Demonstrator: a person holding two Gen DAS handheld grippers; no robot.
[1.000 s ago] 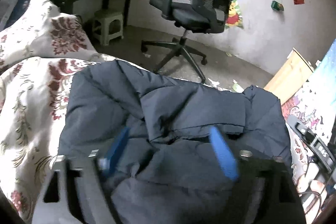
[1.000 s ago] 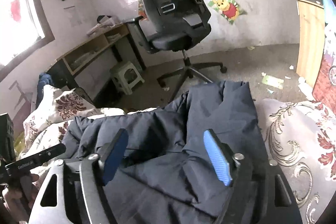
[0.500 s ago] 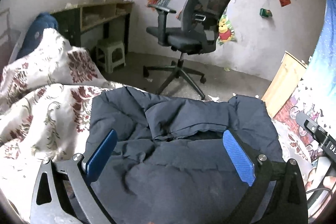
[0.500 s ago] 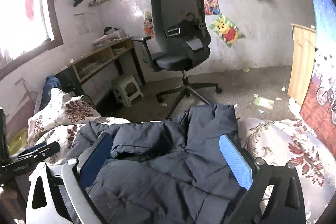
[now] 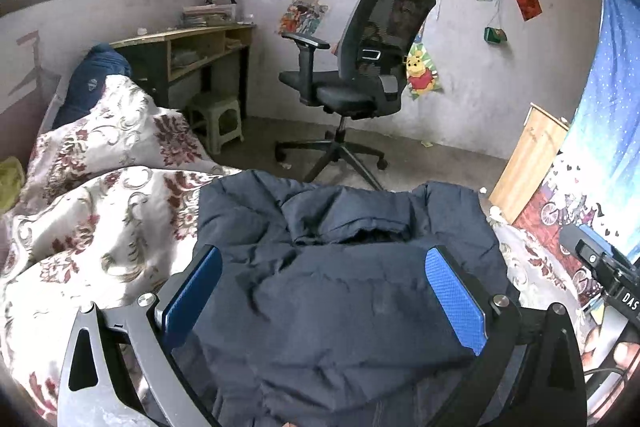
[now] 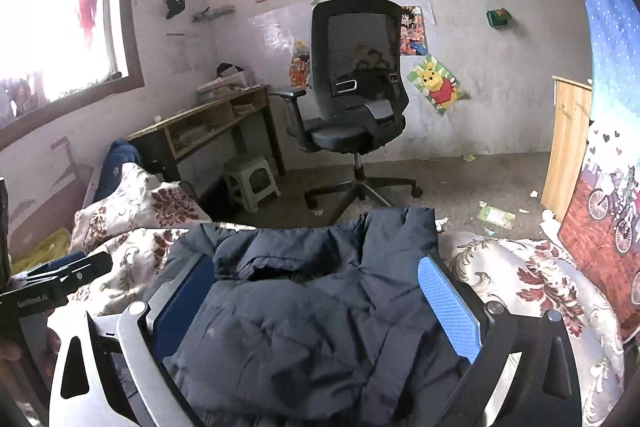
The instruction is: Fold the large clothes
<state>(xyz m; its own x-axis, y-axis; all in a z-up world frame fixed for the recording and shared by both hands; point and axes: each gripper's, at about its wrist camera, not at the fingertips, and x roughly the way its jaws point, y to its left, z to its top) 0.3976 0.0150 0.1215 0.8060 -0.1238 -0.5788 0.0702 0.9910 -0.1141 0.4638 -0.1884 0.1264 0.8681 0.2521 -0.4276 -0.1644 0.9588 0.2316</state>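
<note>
Bedroom: quilted bed (image 5: 100, 211), desk (image 6: 208, 123)

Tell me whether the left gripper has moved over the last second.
Yes. The left gripper rose and drew back: the black mesh office chair now sits lower and smaller, with more wall above.

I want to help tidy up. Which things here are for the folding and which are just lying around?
For the folding:
jacket
left gripper
right gripper
bedspread underneath

Just lying around:
office chair
stool
desk
Pooh poster
</note>
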